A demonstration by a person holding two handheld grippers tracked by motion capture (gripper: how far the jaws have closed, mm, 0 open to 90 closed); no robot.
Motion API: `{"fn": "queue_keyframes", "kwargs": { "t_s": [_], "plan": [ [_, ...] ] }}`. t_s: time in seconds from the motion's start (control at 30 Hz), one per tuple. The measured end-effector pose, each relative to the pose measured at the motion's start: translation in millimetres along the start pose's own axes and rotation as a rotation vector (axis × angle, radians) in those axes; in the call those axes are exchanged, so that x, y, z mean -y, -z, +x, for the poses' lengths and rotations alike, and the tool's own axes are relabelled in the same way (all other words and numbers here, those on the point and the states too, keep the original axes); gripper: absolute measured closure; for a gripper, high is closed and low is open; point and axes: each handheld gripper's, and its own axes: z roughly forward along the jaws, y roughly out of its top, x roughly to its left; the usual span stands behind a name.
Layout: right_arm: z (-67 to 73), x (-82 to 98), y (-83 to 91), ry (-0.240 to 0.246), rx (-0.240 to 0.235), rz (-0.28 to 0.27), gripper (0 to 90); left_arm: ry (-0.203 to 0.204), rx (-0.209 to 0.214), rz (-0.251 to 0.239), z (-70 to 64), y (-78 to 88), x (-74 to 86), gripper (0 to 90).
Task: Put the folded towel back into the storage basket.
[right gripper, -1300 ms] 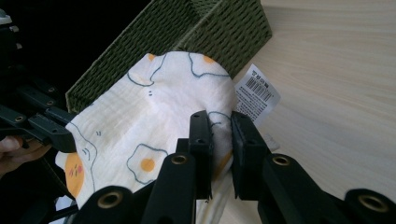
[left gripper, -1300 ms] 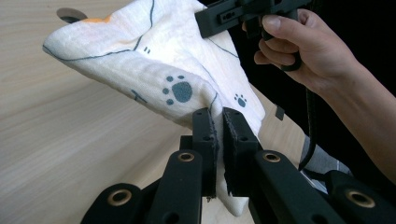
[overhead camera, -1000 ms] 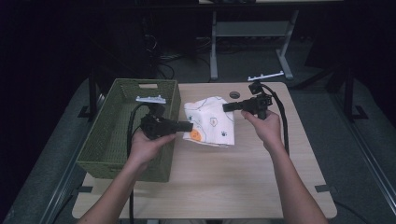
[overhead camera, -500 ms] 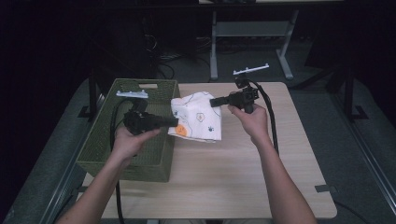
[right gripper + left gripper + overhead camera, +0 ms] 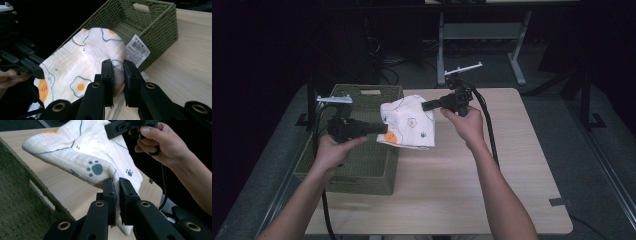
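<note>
Black jaws of the left gripper (image 5: pixel 117 185) clenched on a fold of a white muslin cloth (image 5: pixel 82 157), fabric pinched thin between them. Cloth printed with dark blue paw marks and thin blue lines, an orange patch near one corner. Right gripper (image 5: pixel 118 67) clamped likewise on the cloth's opposite edge, jaws nearly closed with fabric between them; fried-egg prints with orange yolks plain on that side of the cloth (image 5: pixel 82 67). Seen from above, left gripper (image 5: pixel 382 128) at the cloth's lower left corner, right gripper (image 5: pixel 427 105) at its upper right, cloth (image 5: pixel 408 122) held up between the two, draped and sagging, clear of the worktop (image 5: pixel 452 185). Left hand (image 5: pixel 332 150) wrapped round its gripper's handle above the basket (image 5: pixel 362 170); right hand (image 5: pixel 467 122) round the other, above the pale wood. Black cables trailing from both toward the near edge.

Just beside the cloth, at the worktop's left side, a green woven basket (image 5: pixel 150 22), rectangular, with a handle slot in its end wall and a white barcode tag (image 5: pixel 137 50) hanging at its near corner. Cloth's left edge overlapping the basket rim from above. Beyond the worktop, dark floor and the pale metal legs of a stand (image 5: pixel 482 35).
</note>
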Motion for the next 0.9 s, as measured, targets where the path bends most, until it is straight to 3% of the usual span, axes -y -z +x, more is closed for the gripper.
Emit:
{"fn": "queue_keyframes", "kwargs": {
  "t_s": [0.9],
  "plan": [
    [24.9, -24.5, -39.5, 0.038, -0.016, 0.035, 80.0, 0.029, -0.03, -0.034, 22.2, 42.7, 11.5, 85.1]
  ]
}}
